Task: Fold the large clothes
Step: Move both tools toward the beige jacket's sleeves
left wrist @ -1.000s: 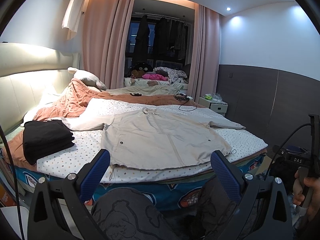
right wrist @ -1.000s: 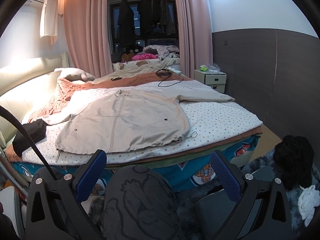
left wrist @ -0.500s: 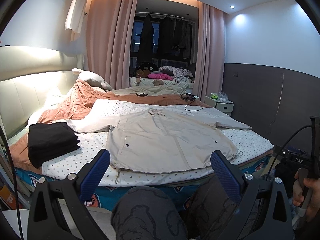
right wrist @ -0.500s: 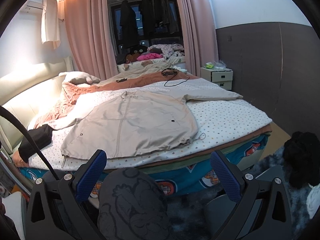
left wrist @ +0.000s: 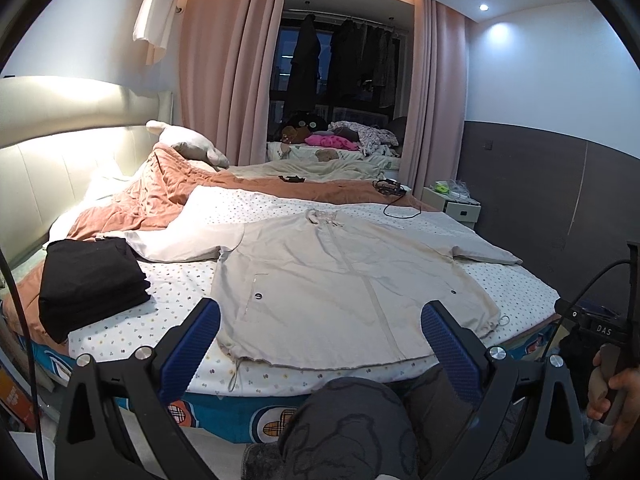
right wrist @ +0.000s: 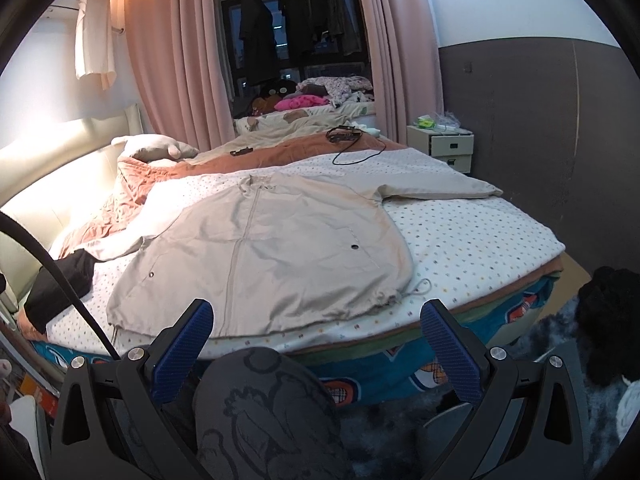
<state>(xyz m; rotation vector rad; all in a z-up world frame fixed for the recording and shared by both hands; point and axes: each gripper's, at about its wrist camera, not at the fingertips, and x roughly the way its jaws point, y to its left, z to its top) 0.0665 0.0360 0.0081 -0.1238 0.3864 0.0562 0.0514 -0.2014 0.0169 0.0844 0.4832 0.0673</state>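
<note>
Can't make out the small stuff on the nightstand [right wrist: 440, 136], way too tiny. In the right wrist view the folded black clothes [right wrist: 60, 284] are partly behind a cable and cut by the frame's edge. The person's knee [left wrist: 352, 420] hides the bed's near edge [left wrist: 240, 412]. Hand [left wrist: 616, 392] at the left view's border is clipped.

A folded black pile [left wrist: 90, 280] sits at the bed's [left wrist: 516, 292] left edge, a black cable [left wrist: 394, 196] near its far edge.
</note>
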